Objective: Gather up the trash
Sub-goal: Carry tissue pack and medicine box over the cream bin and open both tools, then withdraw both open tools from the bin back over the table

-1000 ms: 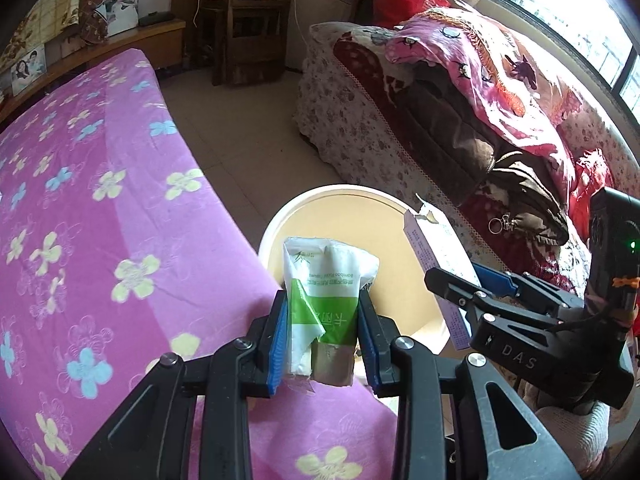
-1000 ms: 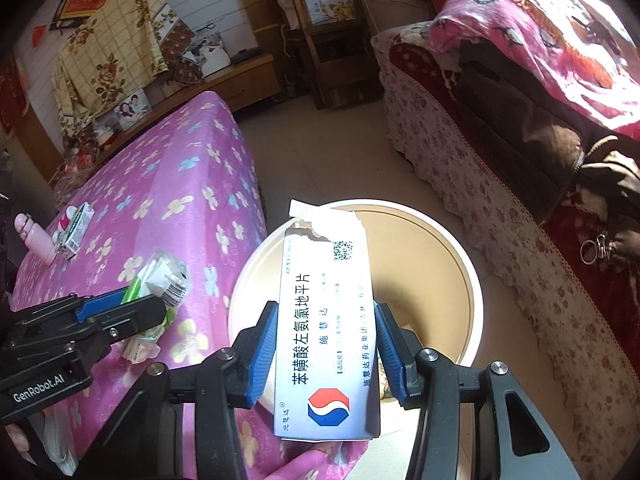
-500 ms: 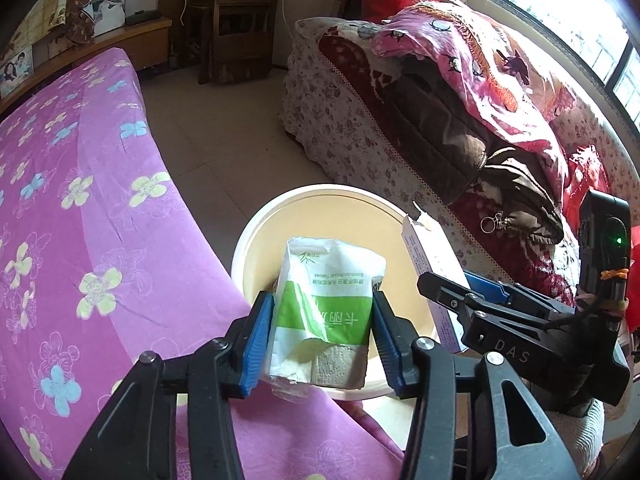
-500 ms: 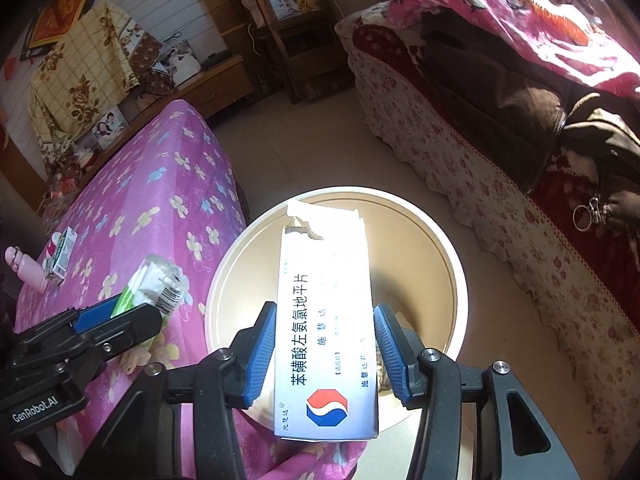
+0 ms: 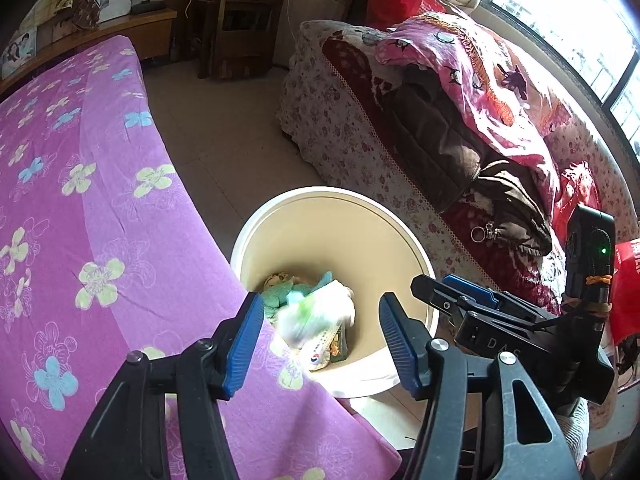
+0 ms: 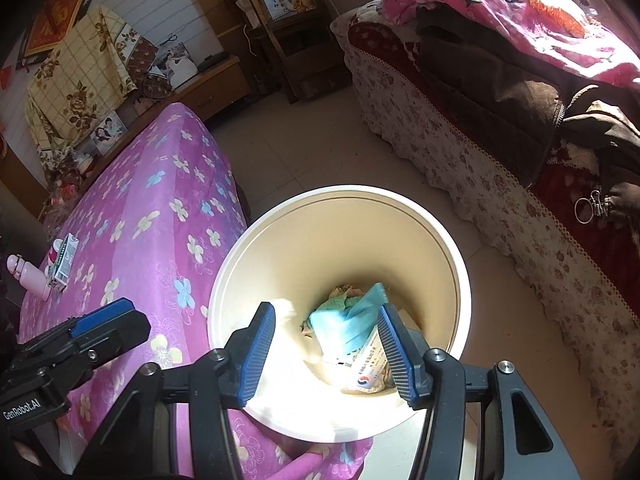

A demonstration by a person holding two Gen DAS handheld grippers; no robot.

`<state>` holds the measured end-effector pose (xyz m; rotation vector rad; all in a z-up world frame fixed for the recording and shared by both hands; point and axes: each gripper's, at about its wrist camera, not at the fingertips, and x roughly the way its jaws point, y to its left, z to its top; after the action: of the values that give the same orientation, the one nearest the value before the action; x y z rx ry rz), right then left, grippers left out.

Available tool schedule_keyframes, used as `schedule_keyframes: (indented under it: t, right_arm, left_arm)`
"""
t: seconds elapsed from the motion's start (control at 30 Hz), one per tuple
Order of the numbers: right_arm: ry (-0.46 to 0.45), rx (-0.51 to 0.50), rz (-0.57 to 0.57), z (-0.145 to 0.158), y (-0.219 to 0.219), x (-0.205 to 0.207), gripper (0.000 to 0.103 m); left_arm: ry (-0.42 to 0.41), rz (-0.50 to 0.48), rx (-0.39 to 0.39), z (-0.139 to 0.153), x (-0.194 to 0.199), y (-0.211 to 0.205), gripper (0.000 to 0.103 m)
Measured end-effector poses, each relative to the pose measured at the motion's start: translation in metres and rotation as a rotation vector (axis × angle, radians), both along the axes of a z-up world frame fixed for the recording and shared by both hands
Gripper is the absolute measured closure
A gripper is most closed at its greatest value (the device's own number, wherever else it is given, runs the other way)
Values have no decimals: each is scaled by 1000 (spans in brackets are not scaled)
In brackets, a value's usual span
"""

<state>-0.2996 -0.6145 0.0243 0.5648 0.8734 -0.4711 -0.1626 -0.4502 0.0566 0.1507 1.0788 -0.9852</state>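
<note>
- L gripper (image 5: pixel 320 336) over near edge of the bin (image 5: pixel 280 216), jaws apart, have just been opening, nothing clamped. Green-white packet (image 5: pixel 308 314) reads blurred below the gap, so prob. mid-drop or just landed inside the bin.
- R gripper (image 6: pixel 328 348) also above the bin's near side, jaws apart, just been opening too; pads clear of everything. Medicine box (image 6: pixel 366 372) lies inside the bin against the near wall, under the R-hand pad line, not touching it as far as I can tell.
- Bin bottom: blue-green crumpled rag/paper (image 6: pixel 352 320) plus older scraps; both dropped items sit on/by that pile.
- Step in hand, my read: release into bin. To do it well: keep both sets of jaws wide till items settle, lift straight up from the bin, don't sweep sideways, as the rim is close and the bin looks light.
- Purple floral cover (image 5: pixel 100 200) butts the bin's near-left rim; watch for snagging cloth on the way out.
- Further from the bin, on the cover: small carton (image 6: pixel 64 258) beside a pink bottle (image 6: pixel 26 276). Carton is likely next trash; bottle unclear.
- Sofa (image 5: pixel 360 140) beyond the bin, piled w/ blankets, not task-related.
</note>
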Motion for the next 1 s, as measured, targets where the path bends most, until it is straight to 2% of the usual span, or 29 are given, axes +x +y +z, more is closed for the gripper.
schedule_keyframes:
  t: [0.13,0.43,0.53,0.8,1.0]
  right_arm:
    - [5,-7,14,0,3,2,46]
    - [1,-60,81,9,24,14,46]
    - [-10,-50,97,11,33,19,46]
    - [-25,-53,178,23,75,44,46]
    - [-53,-65,269,40,117,76,45]
  left_arm:
    - [-9,12,4,0,1,5,42]
    - [-88,76,40,5,8,33,42]
    - [-117,107,55,5,12,47,42]
    - [-142,202,80,6,32,95,42]
    - [-163,294,92,12,54,149,42]
